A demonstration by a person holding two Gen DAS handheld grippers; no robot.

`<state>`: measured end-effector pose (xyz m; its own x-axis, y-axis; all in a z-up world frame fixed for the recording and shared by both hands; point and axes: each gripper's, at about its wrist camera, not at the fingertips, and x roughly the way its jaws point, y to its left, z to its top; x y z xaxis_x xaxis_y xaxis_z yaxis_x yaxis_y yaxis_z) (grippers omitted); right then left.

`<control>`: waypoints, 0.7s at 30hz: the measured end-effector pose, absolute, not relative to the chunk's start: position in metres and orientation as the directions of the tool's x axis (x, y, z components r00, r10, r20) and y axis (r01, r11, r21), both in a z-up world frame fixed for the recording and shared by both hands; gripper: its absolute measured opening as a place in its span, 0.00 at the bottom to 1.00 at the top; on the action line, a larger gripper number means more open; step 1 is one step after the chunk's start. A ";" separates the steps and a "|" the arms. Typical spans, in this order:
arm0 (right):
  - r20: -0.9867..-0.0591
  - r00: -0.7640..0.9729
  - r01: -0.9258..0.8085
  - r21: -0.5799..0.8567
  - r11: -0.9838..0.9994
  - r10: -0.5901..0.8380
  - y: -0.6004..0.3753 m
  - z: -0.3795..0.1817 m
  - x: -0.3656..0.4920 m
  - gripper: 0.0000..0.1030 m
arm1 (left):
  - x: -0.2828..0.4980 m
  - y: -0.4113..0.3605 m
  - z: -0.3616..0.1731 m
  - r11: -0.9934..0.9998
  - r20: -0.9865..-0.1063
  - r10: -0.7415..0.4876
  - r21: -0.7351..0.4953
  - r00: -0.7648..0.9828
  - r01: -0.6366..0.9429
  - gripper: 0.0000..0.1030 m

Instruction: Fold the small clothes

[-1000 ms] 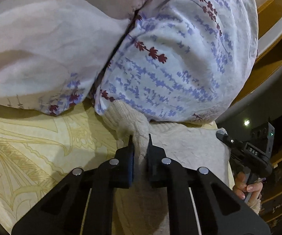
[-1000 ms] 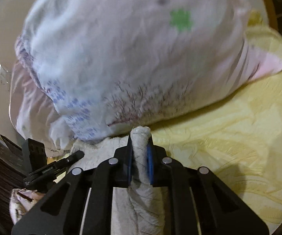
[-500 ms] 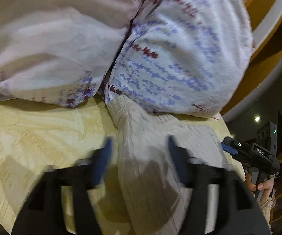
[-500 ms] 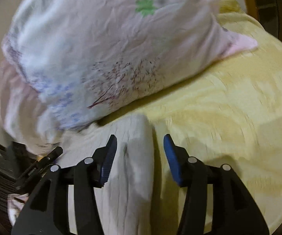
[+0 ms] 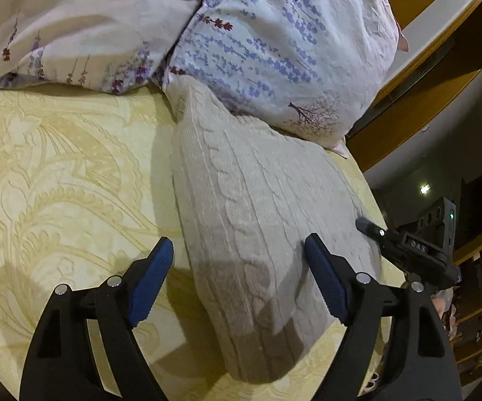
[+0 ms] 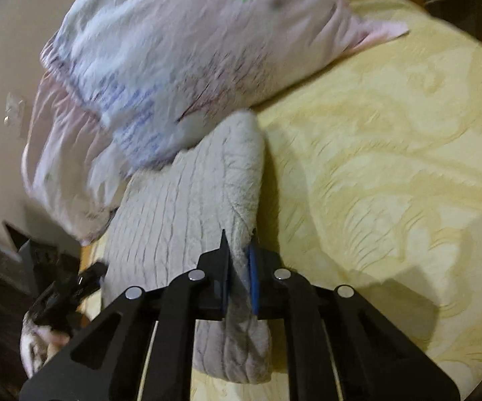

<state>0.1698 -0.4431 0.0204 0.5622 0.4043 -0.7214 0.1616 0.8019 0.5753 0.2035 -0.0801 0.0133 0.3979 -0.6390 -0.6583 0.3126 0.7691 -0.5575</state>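
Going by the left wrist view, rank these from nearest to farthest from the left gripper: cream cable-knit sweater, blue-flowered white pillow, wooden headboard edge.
1. The cream cable-knit sweater lies directly between the open fingers of the left gripper.
2. The blue-flowered white pillow sits beyond it, resting on the sweater's far end.
3. The wooden headboard edge is farthest, behind the pillow at upper right.

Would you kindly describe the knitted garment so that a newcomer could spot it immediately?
Find the yellow patterned bedspread, then the floral pillows at its far end. The cream cable-knit garment lies against them, its edge pinched by the right gripper; chunky knit sets it apart from the smooth printed cotton.
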 end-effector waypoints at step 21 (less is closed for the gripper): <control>-0.658 0.503 0.196 0.719 0.667 0.561 -0.456 -0.003 0.198 0.65 | 0.236 -0.106 -0.001 0.765 -0.672 -0.641 -0.595 0.370 0.245 0.88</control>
<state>0.1983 -0.4564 -0.0031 0.5034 0.5606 -0.6576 0.1958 0.6672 0.7187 0.2363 -0.1064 -0.0012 0.3704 -0.6414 -0.6718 0.2451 0.7651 -0.5954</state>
